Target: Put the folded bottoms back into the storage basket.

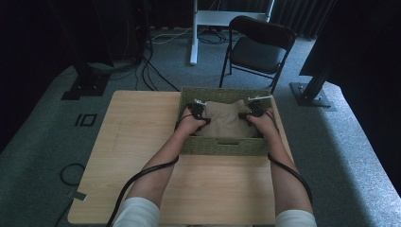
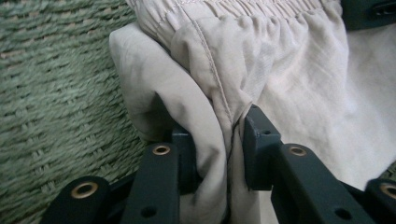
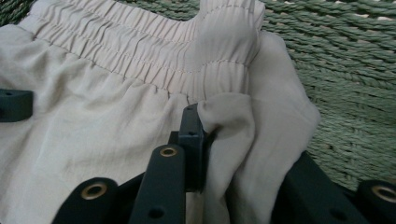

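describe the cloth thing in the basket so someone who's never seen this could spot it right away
On the far right part of the wooden table sits a green woven basket. Inside lies a folded beige garment, with both grippers at its sides. Its gathered elastic waistband and pale soft fabric set it apart from the rough green weave around it.

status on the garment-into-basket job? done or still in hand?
Done: the beige garment lies folded inside the green woven basket on the table.
In hand: the left gripper and right gripper each have a bunched fold of fabric between the jaws at the garment's two sides; the pads look close on the cloth.
Left: letting go fully and lifting both grippers clear of the basket.
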A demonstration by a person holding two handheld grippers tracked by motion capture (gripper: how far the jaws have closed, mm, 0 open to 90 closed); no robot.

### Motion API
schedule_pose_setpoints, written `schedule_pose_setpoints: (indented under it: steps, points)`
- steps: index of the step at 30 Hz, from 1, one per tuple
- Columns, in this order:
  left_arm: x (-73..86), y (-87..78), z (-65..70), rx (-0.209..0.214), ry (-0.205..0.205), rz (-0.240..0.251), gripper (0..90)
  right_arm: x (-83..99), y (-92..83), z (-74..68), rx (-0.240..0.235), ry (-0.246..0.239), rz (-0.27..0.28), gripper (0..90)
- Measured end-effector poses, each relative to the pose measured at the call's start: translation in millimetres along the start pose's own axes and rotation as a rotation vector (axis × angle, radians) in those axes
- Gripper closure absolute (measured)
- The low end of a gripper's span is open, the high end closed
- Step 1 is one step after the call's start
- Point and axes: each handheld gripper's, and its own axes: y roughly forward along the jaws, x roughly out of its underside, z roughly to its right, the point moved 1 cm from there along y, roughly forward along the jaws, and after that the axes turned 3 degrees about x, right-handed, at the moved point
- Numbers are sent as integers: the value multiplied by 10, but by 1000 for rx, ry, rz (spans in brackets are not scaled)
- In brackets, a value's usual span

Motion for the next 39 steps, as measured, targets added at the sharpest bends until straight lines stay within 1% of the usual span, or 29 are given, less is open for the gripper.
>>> schedule_pose_setpoints:
  steps: [2,3,4,7,8,9,10,12,14,15,16,17,18,19,20,21,22,23,24,26,27,29,30,31,32,33,37,38,39]
  points:
    - [-3,0,9,-2,1,3,706,15,14,10,6,-2,-17,711]
    - [-3,3,16,-2,17,-6,706,15,14,10,6,-2,-17,711]
    - [-3,7,19,-5,13,-8,696,22,32,12,19,-8,-25,703]
    - [0,13,13,-4,7,-8,673,27,47,8,28,-13,-38,689]
    - [13,25,2,-7,20,-14,651,37,64,14,45,-19,-50,648]
    - [13,25,2,-7,20,-14,631,37,64,14,45,-19,-50,648]
    - [25,33,-15,-13,17,-17,618,53,79,33,61,-12,-69,600]
    - [25,33,-5,-22,29,-6,603,73,97,50,66,-10,-91,551]
    - [25,33,-5,-22,29,-6,600,75,101,54,71,-5,-91,551]
    - [25,43,8,-46,46,-8,516,69,101,53,87,14,-90,447]
    - [31,45,-3,-58,43,-11,486,65,101,55,85,29,-86,408]
    - [38,46,-19,-63,34,-10,456,64,105,56,85,19,-82,360]
    - [39,44,-28,-63,23,-6,424,70,111,56,91,1,-84,323]
    - [39,44,-28,-63,23,-6,409,70,111,56,91,1,-84,323]
    - [22,35,-18,-58,24,20,409,73,111,56,99,-15,-86,309]
    - [5,25,-11,-46,14,38,345,71,104,53,93,-21,-58,263]
    - [-11,13,-4,-39,5,57,336,65,91,52,93,-22,-47,241]
    - [-20,2,-1,-44,15,63,323,54,69,50,95,-26,-41,224]
    - [-26,-7,2,-56,30,67,284,39,46,45,97,-30,-26,215]
    - [-41,-41,2,-67,36,75,281,22,17,40,89,-33,-13,204]
    - [-52,-60,4,-70,37,86,262,-14,-50,28,81,-10,2,177]
    - [-87,-114,17,-58,37,111,254,-55,-122,30,82,-17,24,176]
    - [-119,-155,25,-58,28,140,255,-80,-158,29,81,-7,44,176]
    - [-140,-181,31,-55,31,154,254,-110,-204,32,80,3,65,176]
    - [-167,-218,37,-50,41,168,254,-128,-229,30,81,5,80,176]
    - [-193,-253,46,-46,41,180,254,-149,-261,23,86,5,91,176]
    - [-281,-392,82,-33,48,213,252,-212,-387,-34,64,12,112,163]
    - [-296,-421,90,-28,50,219,233,-226,-415,-48,63,22,121,163]
    - [-310,-450,101,-25,50,221,202,-237,-442,-58,63,18,131,162]
